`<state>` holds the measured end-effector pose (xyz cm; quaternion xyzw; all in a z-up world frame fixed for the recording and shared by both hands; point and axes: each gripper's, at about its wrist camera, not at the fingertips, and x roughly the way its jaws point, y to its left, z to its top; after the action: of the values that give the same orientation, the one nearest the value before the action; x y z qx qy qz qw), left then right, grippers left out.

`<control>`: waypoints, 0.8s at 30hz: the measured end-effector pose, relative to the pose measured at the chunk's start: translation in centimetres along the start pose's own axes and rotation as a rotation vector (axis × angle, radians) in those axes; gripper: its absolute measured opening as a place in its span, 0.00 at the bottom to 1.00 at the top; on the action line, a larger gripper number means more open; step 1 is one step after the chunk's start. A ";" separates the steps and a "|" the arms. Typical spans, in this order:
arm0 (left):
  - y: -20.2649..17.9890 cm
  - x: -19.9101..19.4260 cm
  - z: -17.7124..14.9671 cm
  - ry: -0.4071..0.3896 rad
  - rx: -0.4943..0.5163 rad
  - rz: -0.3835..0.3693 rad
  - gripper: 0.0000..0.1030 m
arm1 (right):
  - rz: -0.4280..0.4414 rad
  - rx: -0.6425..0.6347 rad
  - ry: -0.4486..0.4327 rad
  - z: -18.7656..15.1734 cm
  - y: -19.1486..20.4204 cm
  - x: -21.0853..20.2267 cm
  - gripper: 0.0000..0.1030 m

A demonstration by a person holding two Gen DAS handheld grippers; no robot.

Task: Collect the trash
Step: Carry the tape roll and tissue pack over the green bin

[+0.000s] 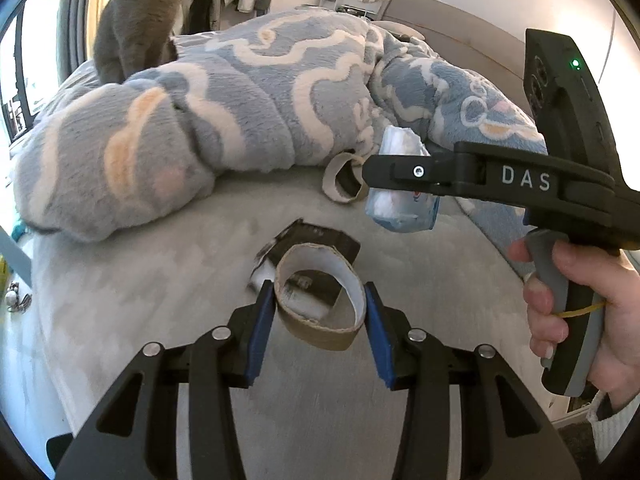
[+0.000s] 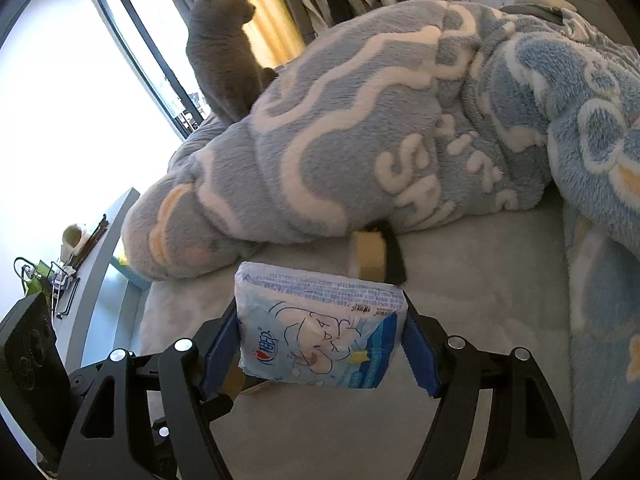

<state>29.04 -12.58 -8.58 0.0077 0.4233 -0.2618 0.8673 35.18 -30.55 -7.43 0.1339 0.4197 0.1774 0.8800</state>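
The left gripper (image 1: 320,316) pinches a cardboard ring (image 1: 320,304); the right gripper (image 2: 322,344) clamps a tissue pack (image 2: 320,328). Left on the bed (image 1: 160,300): another ring (image 1: 345,180) at twelve o'clock and a dark wrapper (image 1: 320,240).

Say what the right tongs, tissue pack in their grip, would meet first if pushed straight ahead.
Probably the cardboard tape ring lying just beyond the tissue pack, then the fleece blanket; depth is unclear.

Black claw (image 1: 320,316), blue pads (image 1: 262,332)
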 end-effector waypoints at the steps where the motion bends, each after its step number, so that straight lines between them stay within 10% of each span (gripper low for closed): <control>1: 0.0 -0.5 -0.3 -0.002 -0.003 0.003 0.45 | 0.000 -0.004 -0.003 -0.3 0.5 -0.2 0.72; 24: 2.1 -10.5 -8.4 -0.025 -0.069 0.119 0.45 | 0.054 -0.120 -0.001 -6.7 10.2 -3.0 0.72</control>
<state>18.55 -4.12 -6.67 -0.0003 0.4199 -0.1953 0.8863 26.14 -22.04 -5.50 0.0925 0.4040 0.2259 0.8816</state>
